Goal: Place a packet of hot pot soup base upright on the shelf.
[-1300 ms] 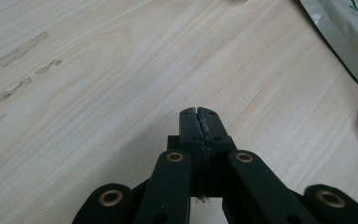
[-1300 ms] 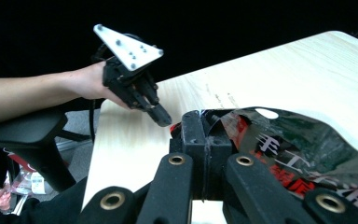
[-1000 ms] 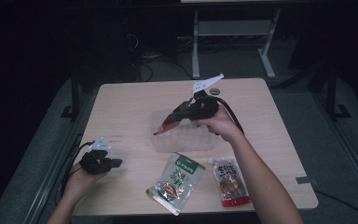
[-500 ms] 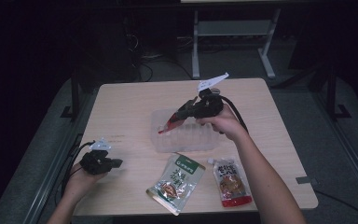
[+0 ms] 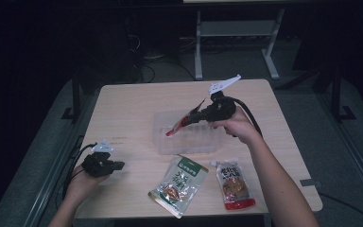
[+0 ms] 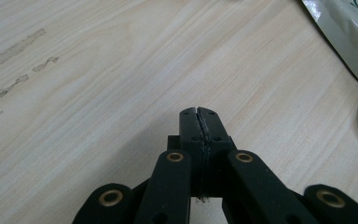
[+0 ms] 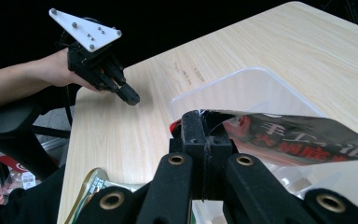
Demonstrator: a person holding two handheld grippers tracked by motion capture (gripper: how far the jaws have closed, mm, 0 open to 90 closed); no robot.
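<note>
Red foil is showing between the jaws of the right claw point(image 5: 185, 122), which is pinching a red snack pouch point(image 7: 298, 140) by one end and holding it in the air above the clear plastic tray point(image 5: 168, 144) in the middle of the surface point(image 5: 123, 109). The grip is taking only the thin edge of the pouch, so the slick film may be slipping out, or the pouch may be swinging and landing on the tray's rim instead of inside. A light tray like this could also be sliding or tipping if the pouch or the claw is pressing on its near wall. The left claw point(image 5: 118, 165) is resting fully closed and empty at the near left of the surface, well apart from the tray, so nothing is steadying it.

White characters are running along the held pouch, but they are too stretched and cropped to read with confidence. A green pouch point(image 5: 178, 184) and a second red pouch point(image 5: 234, 182) are lying near the front edge; their printing is too small to read.
</note>
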